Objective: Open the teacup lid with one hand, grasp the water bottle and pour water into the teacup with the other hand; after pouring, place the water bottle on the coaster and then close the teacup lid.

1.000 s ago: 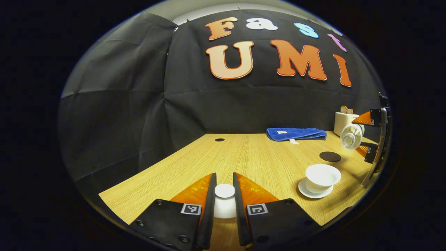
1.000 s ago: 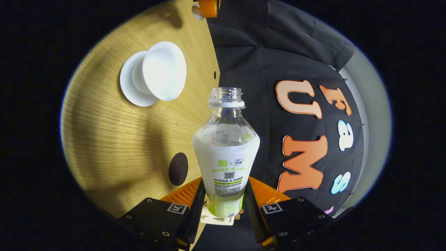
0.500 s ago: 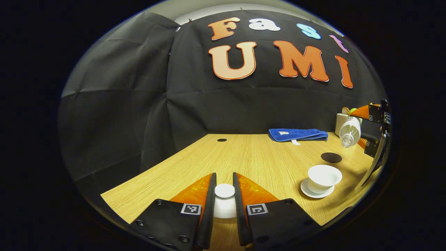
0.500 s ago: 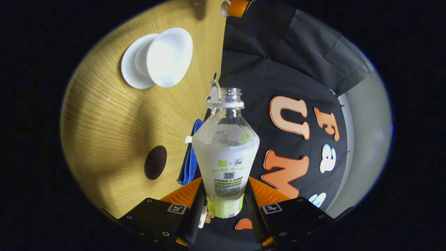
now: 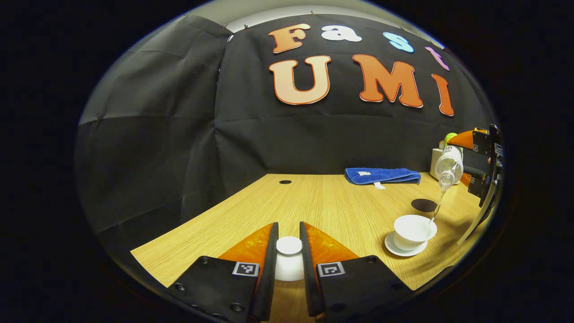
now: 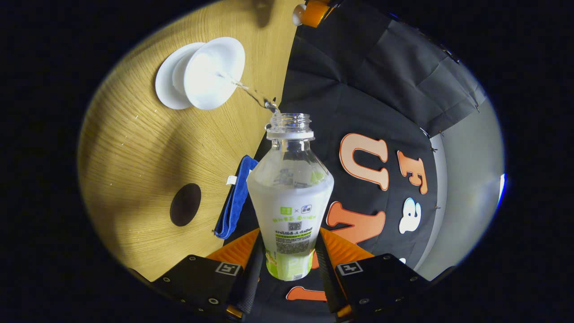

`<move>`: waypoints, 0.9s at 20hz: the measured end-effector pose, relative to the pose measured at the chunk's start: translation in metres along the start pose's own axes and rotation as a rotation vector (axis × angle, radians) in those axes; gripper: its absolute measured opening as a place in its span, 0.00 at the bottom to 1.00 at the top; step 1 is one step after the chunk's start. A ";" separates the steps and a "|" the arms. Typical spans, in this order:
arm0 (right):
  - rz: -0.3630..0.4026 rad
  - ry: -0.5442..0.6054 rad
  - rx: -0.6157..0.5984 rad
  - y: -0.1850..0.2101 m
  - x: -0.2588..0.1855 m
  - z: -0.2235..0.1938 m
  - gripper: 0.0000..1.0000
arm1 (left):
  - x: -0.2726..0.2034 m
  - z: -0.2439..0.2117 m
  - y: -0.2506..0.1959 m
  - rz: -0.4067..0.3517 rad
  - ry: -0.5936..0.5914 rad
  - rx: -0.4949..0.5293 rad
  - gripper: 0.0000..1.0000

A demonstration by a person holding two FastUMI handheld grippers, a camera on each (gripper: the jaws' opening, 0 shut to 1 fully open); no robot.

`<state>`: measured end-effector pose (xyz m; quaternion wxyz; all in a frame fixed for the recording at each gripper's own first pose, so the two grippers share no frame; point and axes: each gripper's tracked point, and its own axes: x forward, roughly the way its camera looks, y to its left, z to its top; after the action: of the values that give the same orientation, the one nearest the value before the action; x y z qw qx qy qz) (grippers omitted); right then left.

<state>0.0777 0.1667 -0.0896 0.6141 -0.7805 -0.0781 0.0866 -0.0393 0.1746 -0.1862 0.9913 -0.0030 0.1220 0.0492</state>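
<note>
Booth wall: black cloth, creased, seams visible, pinned along top edge. Pale grey wall or ceiling strip above cloth. Tabletop: light wood grain, small dark round hole near far edge. Blue folded towel at back of tabletop against cloth; white boxy object just beside it at right, detail unclear. Lighting from above, soft shadows on tabletop at right.

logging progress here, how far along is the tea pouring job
Done: the lid is off, held in the left claw. In hand: the right claw tips the water bottle, a stream falling into the teacup. Left: set the bottle on the coaster, then close the lid.
</note>
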 end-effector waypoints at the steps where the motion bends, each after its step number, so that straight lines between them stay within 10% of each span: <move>1: -0.007 -0.004 -0.005 -0.004 0.001 0.000 0.63 | -0.001 0.000 0.000 0.000 0.001 -0.001 0.33; 18: -0.114 -0.049 -0.141 -0.055 0.013 -0.001 0.63 | -0.008 0.006 0.005 0.006 -0.010 0.001 0.33</move>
<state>0.0892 0.1819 -0.0363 0.5595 -0.8138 -0.1434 0.0646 -0.0458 0.1789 -0.1788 0.9917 -0.0017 0.1171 0.0523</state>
